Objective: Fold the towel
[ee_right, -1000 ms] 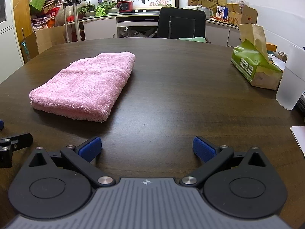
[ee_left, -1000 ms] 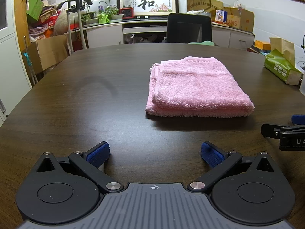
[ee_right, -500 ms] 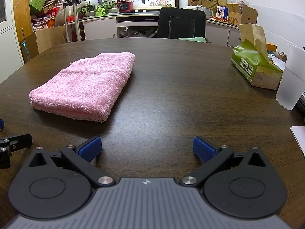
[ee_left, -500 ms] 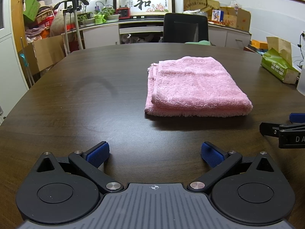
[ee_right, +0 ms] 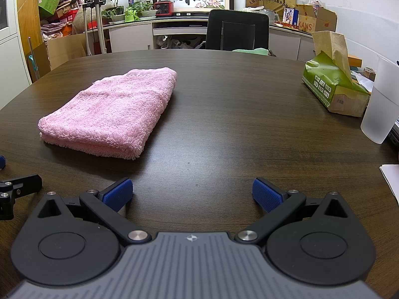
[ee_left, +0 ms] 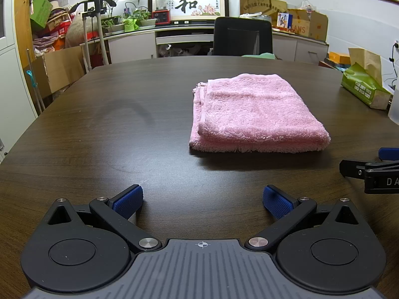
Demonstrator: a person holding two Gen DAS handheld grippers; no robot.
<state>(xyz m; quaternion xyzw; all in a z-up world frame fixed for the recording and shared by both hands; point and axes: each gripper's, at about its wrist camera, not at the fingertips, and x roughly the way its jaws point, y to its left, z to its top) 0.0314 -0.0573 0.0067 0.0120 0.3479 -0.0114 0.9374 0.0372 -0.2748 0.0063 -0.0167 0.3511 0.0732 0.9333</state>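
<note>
A pink towel (ee_left: 251,114) lies folded into a thick rectangle on the dark wooden table (ee_left: 112,129). It also shows in the right wrist view (ee_right: 112,114), left of centre. My left gripper (ee_left: 202,199) is open and empty, low over the table, well short of the towel's near edge. My right gripper (ee_right: 192,194) is open and empty, to the right of the towel and nearer than it. Part of the right gripper (ee_left: 369,172) shows at the right edge of the left wrist view.
A green tissue box (ee_right: 334,87) and a frosted plastic cup (ee_right: 381,114) stand at the table's right side, with white paper (ee_right: 391,174) near the edge. A black office chair (ee_right: 237,32) stands behind the table. Cabinets and boxes line the back wall.
The left wrist view has shifted slightly, so the towel sits a touch lower and further left. The towel itself has not moved. Both grippers stay open.
</note>
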